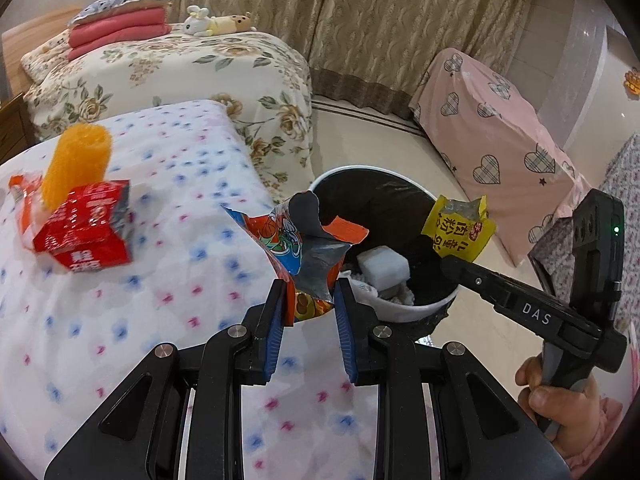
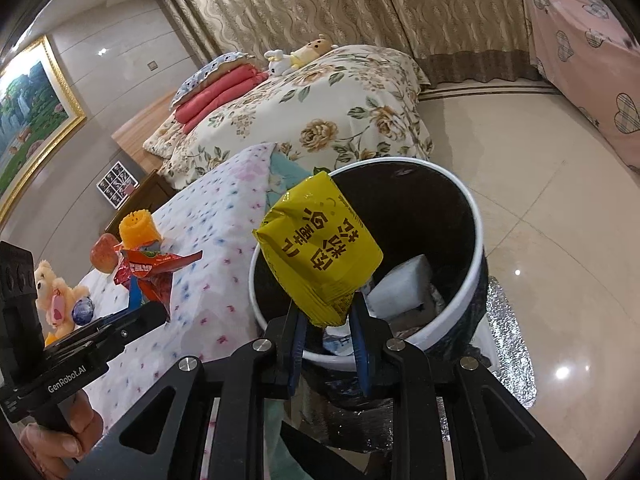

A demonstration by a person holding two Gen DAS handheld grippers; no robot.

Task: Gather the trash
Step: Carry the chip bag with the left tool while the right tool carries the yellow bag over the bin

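Observation:
My left gripper (image 1: 310, 300) is shut on an orange and silver snack wrapper (image 1: 304, 256) and holds it at the near rim of the white trash bin (image 1: 400, 312). My right gripper (image 2: 328, 320) is shut on a yellow snack packet (image 2: 320, 244) and holds it above the bin's (image 2: 476, 216) open mouth; the packet also shows in the left wrist view (image 1: 460, 228). The bin has a black liner and holds white trash (image 1: 382, 266). A red wrapper (image 1: 86, 232) lies on the dotted bedcover (image 1: 160, 280) with an orange roller (image 1: 76, 164) on it.
A floral bed (image 1: 180, 68) with folded red blankets (image 1: 120, 32) and soft toys stands behind. A pink heart-print covered piece (image 1: 500, 140) stands at the right. Shiny tiled floor (image 2: 540, 200) surrounds the bin. A teddy bear (image 2: 56, 296) lies on the bedcover's left.

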